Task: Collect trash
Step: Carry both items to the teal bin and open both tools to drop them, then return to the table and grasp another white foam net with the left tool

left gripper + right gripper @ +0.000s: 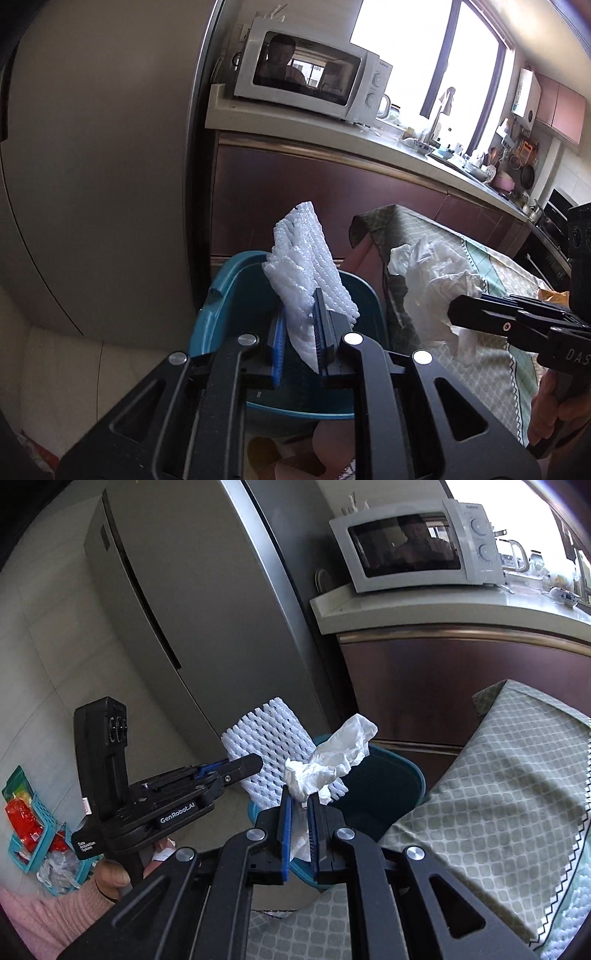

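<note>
Left wrist view has my left gripper (301, 328) clamped on the white foam fruit net (308, 266), hanging right over the teal bin (221, 295). My right gripper (300, 812) is pinched shut on a crumpled white tissue (332, 760), also near the bin's rim beside the checked tablecloth (498, 775). Both bits are featherlight: the net springy and holey, the tissue limp and wrinkly. I reckon I should get both well inside the rim before letting go, or they'll drift out.

Home kitchen. Evidence: microwave (310, 75) on countertop (332, 133), fridge (192, 602) beside it, sink area with dishes (454, 155) under window (424, 48), hanging pans (526, 173).
</note>
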`<state>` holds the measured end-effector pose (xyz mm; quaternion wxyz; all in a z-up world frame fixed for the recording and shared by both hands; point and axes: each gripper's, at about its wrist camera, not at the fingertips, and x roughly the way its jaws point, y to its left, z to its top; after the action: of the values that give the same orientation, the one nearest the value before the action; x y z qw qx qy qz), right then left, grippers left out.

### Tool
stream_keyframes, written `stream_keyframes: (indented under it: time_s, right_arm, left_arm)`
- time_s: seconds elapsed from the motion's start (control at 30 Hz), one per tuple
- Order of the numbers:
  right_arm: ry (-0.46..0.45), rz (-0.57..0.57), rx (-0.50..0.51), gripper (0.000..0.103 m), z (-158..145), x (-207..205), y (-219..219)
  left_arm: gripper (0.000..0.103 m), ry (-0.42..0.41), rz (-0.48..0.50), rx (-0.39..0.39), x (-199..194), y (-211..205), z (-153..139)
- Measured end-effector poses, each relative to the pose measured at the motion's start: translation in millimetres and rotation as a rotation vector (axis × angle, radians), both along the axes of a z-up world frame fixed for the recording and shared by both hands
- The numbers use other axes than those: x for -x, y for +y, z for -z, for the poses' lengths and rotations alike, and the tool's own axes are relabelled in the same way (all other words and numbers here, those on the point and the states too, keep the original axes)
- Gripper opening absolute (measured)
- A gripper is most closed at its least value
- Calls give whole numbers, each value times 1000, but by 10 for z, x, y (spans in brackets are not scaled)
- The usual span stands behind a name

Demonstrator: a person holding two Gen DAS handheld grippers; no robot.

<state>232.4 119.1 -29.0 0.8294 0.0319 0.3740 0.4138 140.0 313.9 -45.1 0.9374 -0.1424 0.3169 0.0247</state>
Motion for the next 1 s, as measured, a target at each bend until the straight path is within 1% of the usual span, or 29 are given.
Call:
stream_keyframes:
  time_s: [0.1, 0.27, 0.3, 0.33, 0.37, 0.4, 0.47, 0.5, 0.57, 0.67, 0.73, 0.77, 0.8, 0.93, 1.0]
  right_arm:
    - [48, 6, 43, 9, 165, -174, 151]
    - [104, 24, 93, 11, 367, -322, 276]
    - [114, 25, 102, 13, 400, -340, 293]
    - [125, 29, 108, 14, 421, -354, 301]
    - [132, 34, 108, 17, 432, -370, 303]
    - [135, 37, 106, 21, 448, -384, 295]
    - [128, 44, 102, 22, 442, -392, 284]
    - [123, 47, 100, 23, 445, -386, 266]
    - [119, 53, 86, 24, 418, -355, 201]
    - [103, 52, 53, 25, 365, -264, 74]
    - [70, 53, 40, 30, 283, -150, -44]
    - [51, 57, 35, 33, 243, -94, -114]
    - [31, 54, 25, 35, 198, -31, -197]
    - [-30, 100, -4, 40, 25, 249, -602]
    - [-56, 138, -18, 40, -31, 370, -844]
  left_arm:
    - [15, 34, -2, -7, -162, -5, 180]
    - [17, 95, 5, -25, -363, -48, 405]
    - [18, 106, 2, -29, -358, -69, 453]
    - [22, 118, -1, -31, -406, -69, 483]
    - [28, 125, -1, -34, -417, -81, 526]
    - [29, 127, -2, -39, -401, -89, 571]
    - [30, 135, 2, -48, -456, -111, 600]
    - [32, 137, 2, -49, -391, -136, 634]
    - [32, 138, 1, -53, -391, -157, 644]
    - [33, 110, 2, -69, -303, -213, 613]
    - [38, 73, 12, -78, -221, -290, 518]
    - [44, 56, 21, -78, -192, -334, 469]
    - [46, 38, 33, -76, -168, -379, 424]
    - [51, -32, 114, -66, -62, -629, 194]
    - [52, -58, 169, -55, -12, -790, 99]
